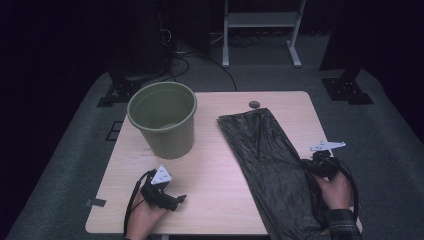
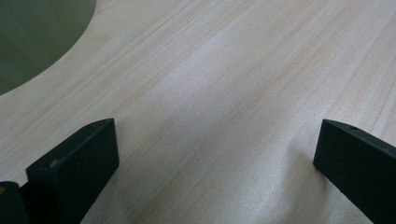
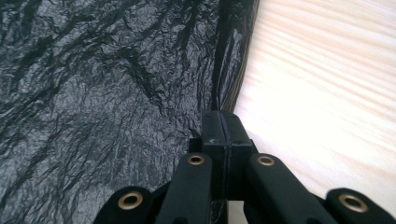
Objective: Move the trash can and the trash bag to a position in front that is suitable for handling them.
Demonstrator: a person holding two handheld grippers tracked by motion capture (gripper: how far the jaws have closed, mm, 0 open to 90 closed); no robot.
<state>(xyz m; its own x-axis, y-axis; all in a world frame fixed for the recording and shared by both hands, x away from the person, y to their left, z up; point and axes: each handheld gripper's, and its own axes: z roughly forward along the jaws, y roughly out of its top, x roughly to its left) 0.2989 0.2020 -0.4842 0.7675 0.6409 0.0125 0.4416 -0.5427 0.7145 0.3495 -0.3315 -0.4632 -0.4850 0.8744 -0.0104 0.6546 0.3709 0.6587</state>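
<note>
- The waste bin (image 1: 162,120) is a dull olive green, plain inside and out.
- Right of the bin, the bin bag (image 1: 272,165) is glossy black, creased all over with fine wrinkles.
- The table (image 1: 210,200) under the bin is pale wood with long, light grain streaks.
- The left gripper (image 1: 176,200), in front of the bin, is black with a pale grey plate on top.
- The right gripper (image 1: 312,165), at the bag's right edge, is black with brass-coloured rivets.
- The sleeve (image 1: 345,225), at the near end of the bag, is a dark check.

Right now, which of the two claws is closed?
The right claw: its jaws are pressed together on the edge of the black bin bag. The left claw stands wide open over bare table.
</note>
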